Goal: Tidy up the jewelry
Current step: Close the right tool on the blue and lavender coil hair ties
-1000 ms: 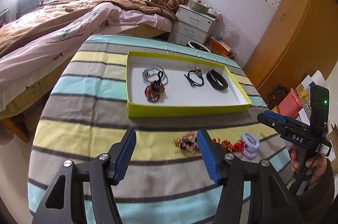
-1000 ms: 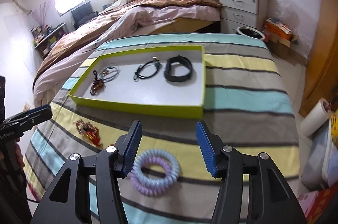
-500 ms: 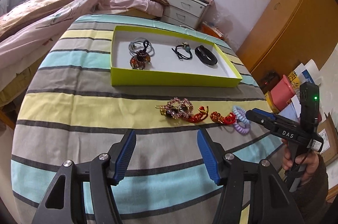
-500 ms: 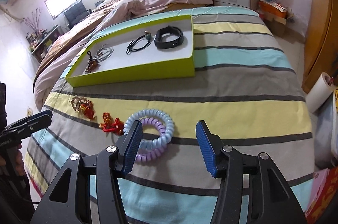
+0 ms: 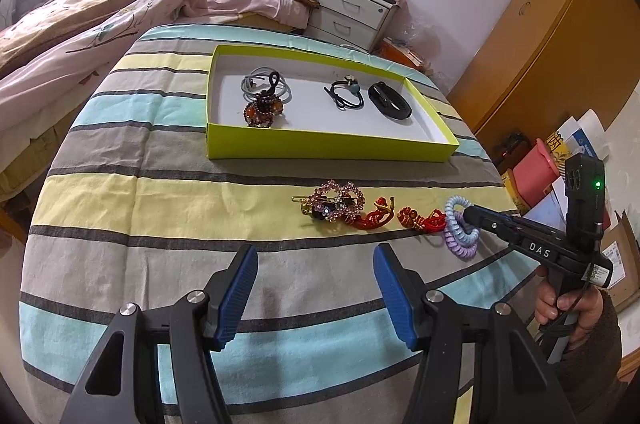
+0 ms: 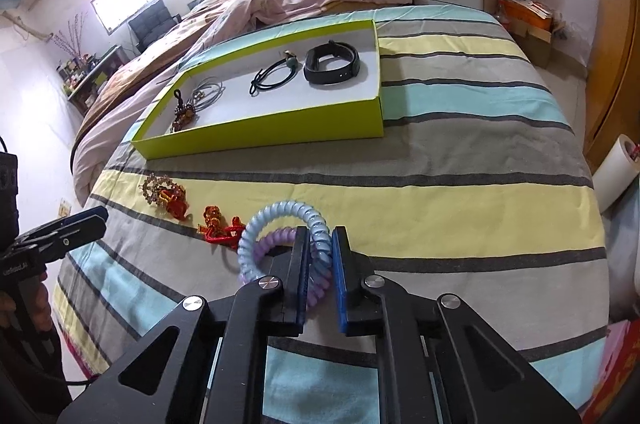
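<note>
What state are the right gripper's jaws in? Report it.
Shut on the spiral hair ties: the right gripper has both jaws pressed against the coils.

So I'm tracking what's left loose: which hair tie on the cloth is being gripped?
The blue-and-purple coil tie, between the right gripper fingers; the red ones lie free.

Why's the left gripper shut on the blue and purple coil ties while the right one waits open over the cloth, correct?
Sides swapped. In the right wrist view the right gripper is shut on the coil ties; the left gripper hangs open over the striped cloth.
</note>
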